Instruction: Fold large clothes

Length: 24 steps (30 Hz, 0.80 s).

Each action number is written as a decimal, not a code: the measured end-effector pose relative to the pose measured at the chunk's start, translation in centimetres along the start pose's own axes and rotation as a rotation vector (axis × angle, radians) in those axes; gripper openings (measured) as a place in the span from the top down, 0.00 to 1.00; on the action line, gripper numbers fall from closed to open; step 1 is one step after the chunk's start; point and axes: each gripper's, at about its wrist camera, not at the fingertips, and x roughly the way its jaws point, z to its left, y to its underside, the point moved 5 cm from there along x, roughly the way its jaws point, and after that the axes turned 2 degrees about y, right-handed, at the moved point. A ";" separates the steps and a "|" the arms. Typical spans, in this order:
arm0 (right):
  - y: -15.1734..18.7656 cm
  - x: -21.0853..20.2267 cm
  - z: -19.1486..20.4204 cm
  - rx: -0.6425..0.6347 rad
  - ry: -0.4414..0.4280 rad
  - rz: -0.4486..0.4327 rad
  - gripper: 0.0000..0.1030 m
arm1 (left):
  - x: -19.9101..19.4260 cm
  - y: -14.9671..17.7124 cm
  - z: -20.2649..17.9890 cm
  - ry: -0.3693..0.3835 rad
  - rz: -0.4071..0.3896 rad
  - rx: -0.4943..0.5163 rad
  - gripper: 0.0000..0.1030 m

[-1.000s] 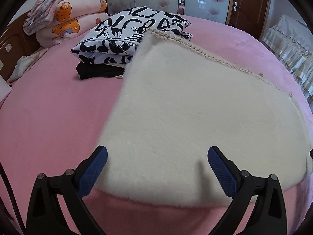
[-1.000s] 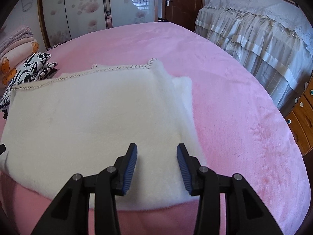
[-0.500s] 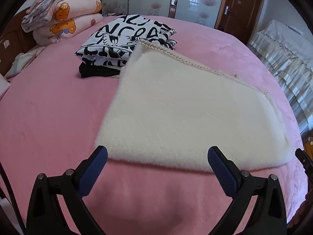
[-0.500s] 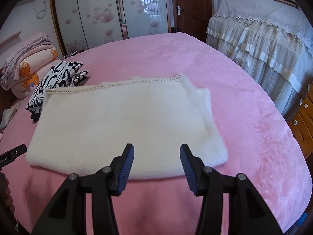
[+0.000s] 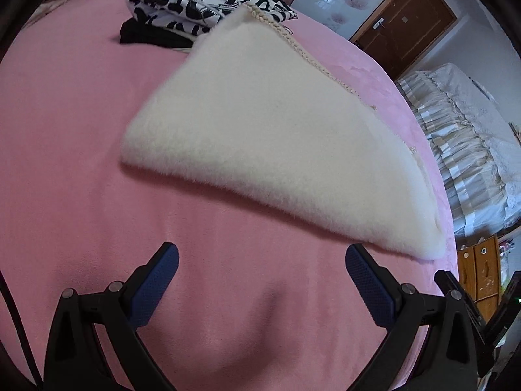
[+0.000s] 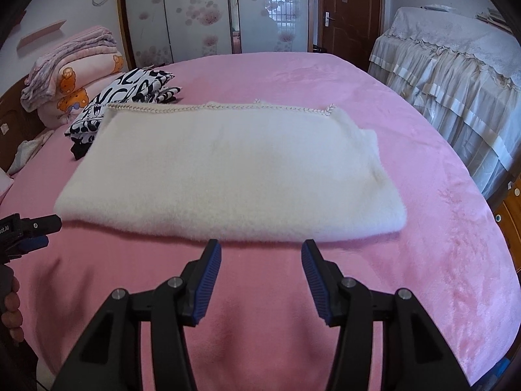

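Note:
A fluffy cream garment (image 6: 234,169) lies folded flat on the pink bed (image 6: 325,75), its braided trim along the far edge. In the left wrist view the same cream garment (image 5: 276,143) spreads ahead and to the right. My left gripper (image 5: 262,267) hangs open over bare pink cover, short of the garment's near edge. My right gripper (image 6: 260,257) is open too, empty, just in front of the near fold. The left gripper (image 6: 26,231) also shows at the left border of the right wrist view, held by a hand.
A folded black-and-white patterned cloth (image 6: 130,94) on a black piece (image 5: 146,34) sits past the garment's far left corner. Stacked pink blankets (image 6: 71,75) lie at the bed's far left. A second bed with a ruffled cover (image 6: 456,75) stands to the right, with wooden drawers (image 5: 478,270) near.
Both grippers have drawn back off the cream garment to the bare pink cover in front of it. The right jaws have spread a little wider. The left view has rolled and tilted.

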 end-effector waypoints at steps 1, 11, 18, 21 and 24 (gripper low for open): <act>0.3 0.4 -0.3 0.018 -0.007 0.011 0.50 | 0.4 0.0 0.4 0.016 -0.002 -0.019 0.01; 0.6 4.0 -0.1 0.074 -0.027 0.044 0.50 | 4.9 -2.2 3.2 0.133 -0.107 -0.125 0.01; -0.4 5.8 1.6 0.051 -0.056 0.039 0.50 | 8.2 -7.5 3.2 0.157 -0.196 -0.145 0.02; -0.6 6.5 2.1 0.052 -0.070 0.036 0.50 | 9.1 -9.6 2.9 0.153 -0.233 -0.177 0.02; -0.8 7.1 2.2 0.053 -0.068 0.032 0.50 | 9.6 -10.9 2.9 0.170 -0.282 -0.231 0.05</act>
